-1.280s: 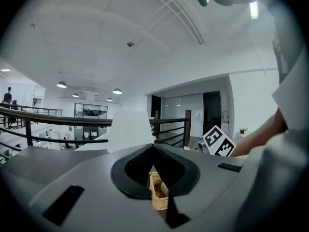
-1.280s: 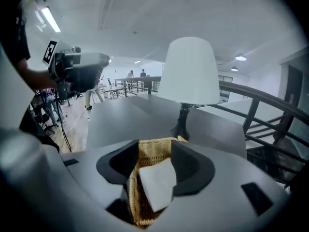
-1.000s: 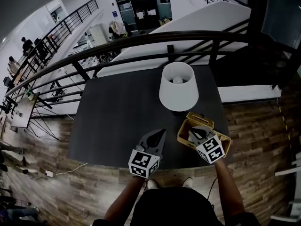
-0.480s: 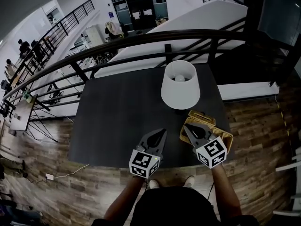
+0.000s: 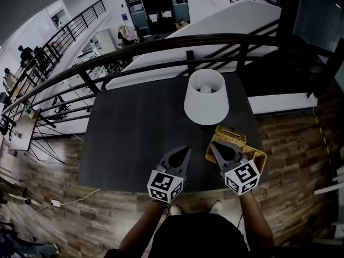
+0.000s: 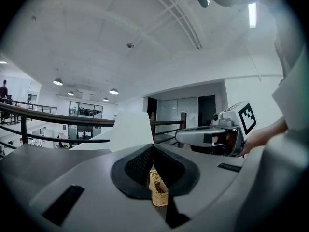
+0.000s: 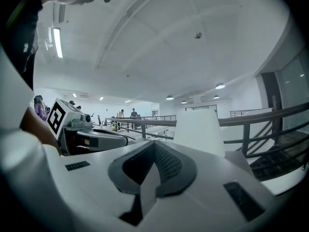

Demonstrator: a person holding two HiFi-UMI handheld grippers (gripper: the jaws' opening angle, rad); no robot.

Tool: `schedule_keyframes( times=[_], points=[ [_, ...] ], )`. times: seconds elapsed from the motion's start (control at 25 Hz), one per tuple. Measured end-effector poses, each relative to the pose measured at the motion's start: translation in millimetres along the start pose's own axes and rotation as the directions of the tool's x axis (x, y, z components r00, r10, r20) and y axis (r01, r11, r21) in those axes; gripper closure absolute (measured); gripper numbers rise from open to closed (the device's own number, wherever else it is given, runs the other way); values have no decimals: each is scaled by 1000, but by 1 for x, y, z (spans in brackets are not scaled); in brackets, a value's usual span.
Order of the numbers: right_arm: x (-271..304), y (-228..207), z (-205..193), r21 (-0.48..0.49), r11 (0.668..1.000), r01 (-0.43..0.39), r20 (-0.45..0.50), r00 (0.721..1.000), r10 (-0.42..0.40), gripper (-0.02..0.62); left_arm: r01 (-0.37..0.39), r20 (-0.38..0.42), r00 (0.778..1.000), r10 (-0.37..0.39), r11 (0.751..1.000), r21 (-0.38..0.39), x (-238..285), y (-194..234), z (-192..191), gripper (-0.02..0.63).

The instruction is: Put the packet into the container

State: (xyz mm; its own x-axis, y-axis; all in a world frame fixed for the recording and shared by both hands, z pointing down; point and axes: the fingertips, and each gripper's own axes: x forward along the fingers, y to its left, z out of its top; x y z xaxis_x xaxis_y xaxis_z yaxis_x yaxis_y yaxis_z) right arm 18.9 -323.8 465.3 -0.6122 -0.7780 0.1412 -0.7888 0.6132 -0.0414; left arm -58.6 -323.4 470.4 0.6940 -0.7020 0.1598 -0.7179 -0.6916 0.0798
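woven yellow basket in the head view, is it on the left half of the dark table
No, the woven yellow basket sits at the dark table's near right corner, under the right gripper.

Bright, even light from ceiling lamps (image 7: pixel 220 86); strong fisheye bending, dark vignetted corners, mostly sharp.

Left gripper (image 5: pixel 186 150): grey body, black ribbed pads (image 6: pixel 139 164), white marker cube (image 5: pixel 164 186)
Right gripper (image 5: pixel 214 145): same make
Clothing: dark top (image 5: pixel 196 235)

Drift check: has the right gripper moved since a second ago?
Yes: the right gripper has drawn back slightly toward the person, relative to the woven yellow basket.
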Motion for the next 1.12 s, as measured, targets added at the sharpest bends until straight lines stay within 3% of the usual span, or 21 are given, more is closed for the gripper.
schedule_keyframes(
  times=[1.12],
  points=[
    [-4,2,1,1,1000,-28,4,1000,28,591,5,3,1000,-5,1000,-9,5,-7,5,598]
  ],
)
